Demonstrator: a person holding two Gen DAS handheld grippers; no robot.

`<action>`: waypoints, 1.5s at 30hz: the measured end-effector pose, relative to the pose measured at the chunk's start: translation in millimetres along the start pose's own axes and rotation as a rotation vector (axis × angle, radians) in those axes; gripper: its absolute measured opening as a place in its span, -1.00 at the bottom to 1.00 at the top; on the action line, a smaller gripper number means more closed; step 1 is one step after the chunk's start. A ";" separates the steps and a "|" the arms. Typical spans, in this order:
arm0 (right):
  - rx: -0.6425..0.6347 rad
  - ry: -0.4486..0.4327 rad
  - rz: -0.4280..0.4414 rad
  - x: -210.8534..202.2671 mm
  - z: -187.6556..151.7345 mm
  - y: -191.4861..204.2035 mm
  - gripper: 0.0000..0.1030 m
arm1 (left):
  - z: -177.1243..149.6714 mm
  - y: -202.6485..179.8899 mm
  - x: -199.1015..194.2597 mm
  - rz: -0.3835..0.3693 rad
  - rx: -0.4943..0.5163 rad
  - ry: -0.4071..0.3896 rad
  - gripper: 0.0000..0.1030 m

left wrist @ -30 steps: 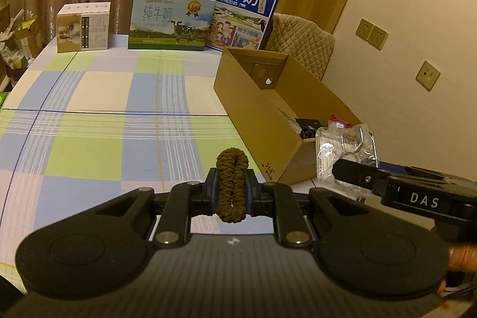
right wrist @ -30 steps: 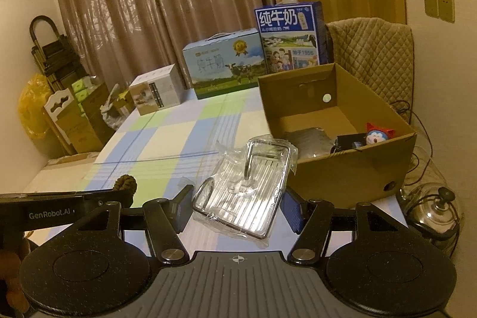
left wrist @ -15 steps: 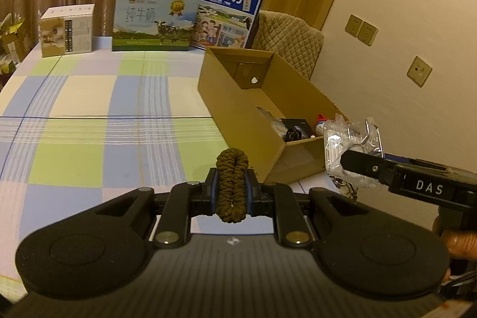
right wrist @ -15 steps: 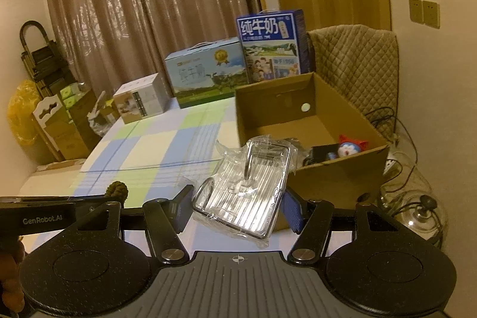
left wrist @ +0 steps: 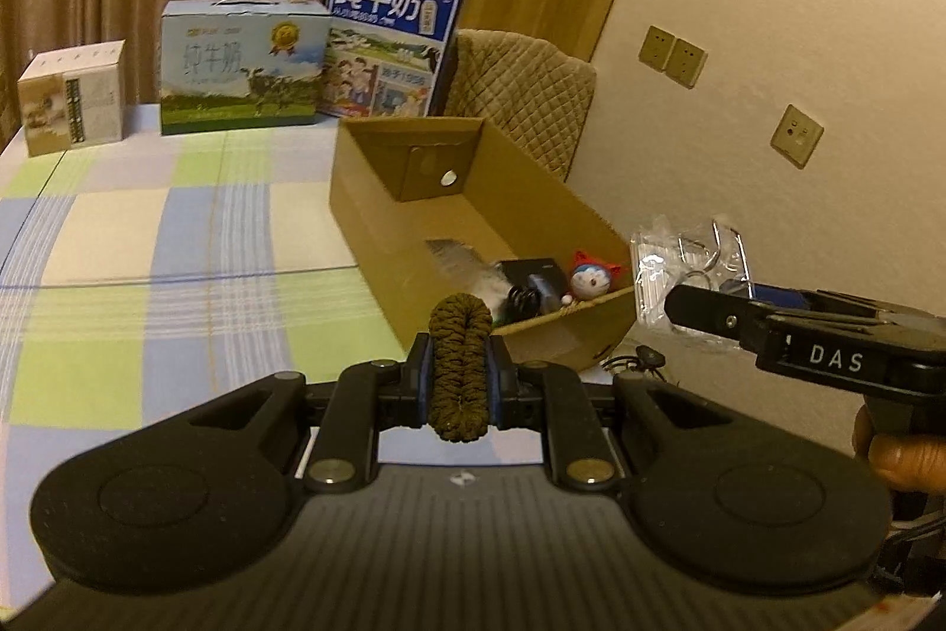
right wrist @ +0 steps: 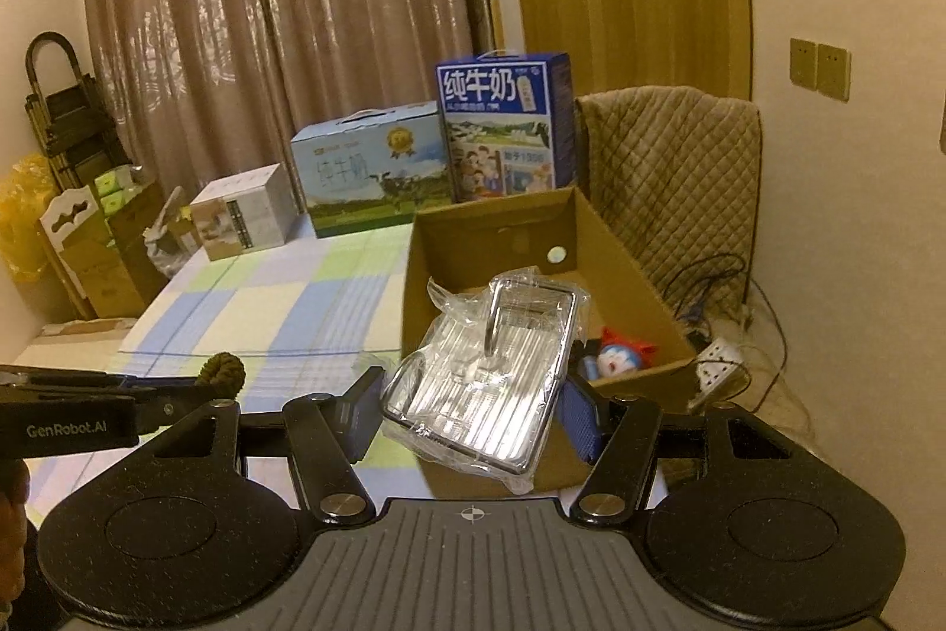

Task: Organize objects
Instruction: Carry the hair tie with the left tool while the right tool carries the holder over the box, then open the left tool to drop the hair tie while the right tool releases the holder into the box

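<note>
My left gripper (left wrist: 460,375) is shut on a dark braided cord (left wrist: 460,359), held above the table just before the near end of the open cardboard box (left wrist: 378,217). The cord also shows in the right wrist view (right wrist: 223,369). My right gripper (right wrist: 470,409) is shut on a shiny metal rack wrapped in clear plastic (right wrist: 491,371), held over the box's near end (right wrist: 644,371). The rack also shows in the left wrist view (left wrist: 689,264). Inside the box lie a small blue cat toy (left wrist: 593,276), a black item (left wrist: 532,276) and a grey piece.
A checked cloth covers the table (left wrist: 148,246). Two milk cartons (left wrist: 242,66) (left wrist: 390,39) and a small white box (left wrist: 71,99) stand at its far edge. A quilted chair (right wrist: 668,181) is behind the box. Cables and a power strip (right wrist: 718,359) lie on the floor at right.
Both grippers have moved right and toward the cardboard box, each still holding its object. The rack is now over the box's near end.
</note>
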State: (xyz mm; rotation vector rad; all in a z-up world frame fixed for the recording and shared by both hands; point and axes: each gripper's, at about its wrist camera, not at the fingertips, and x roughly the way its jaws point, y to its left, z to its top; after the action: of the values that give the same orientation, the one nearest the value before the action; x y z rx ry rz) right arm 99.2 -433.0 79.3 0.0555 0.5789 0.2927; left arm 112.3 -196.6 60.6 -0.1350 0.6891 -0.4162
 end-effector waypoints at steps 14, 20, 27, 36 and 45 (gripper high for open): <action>-0.024 0.003 -0.016 12.6 28.8 -33.9 0.14 | 32.0 -29.4 40.1 -0.040 0.053 0.011 -0.73; -0.033 0.010 -0.015 25.0 39.7 -47.6 0.14 | 44.9 -38.4 60.9 -0.048 0.076 0.023 -0.73; -0.028 0.025 -0.007 46.6 53.0 -63.3 0.14 | 67.2 -40.6 84.4 -0.040 0.094 0.025 -0.73; 0.017 0.035 -0.004 81.7 66.1 -86.5 0.14 | 86.4 -42.2 126.7 -0.034 0.134 0.049 -0.69; 0.055 0.068 -0.004 105.5 60.3 -99.4 0.14 | 84.8 -25.6 162.0 -0.006 0.129 0.086 -0.10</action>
State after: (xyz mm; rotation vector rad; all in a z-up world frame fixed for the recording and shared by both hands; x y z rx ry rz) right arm 241.8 -495.9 60.5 0.0974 0.6549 0.2761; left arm 270.6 -288.4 36.9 0.0024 0.7442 -0.4734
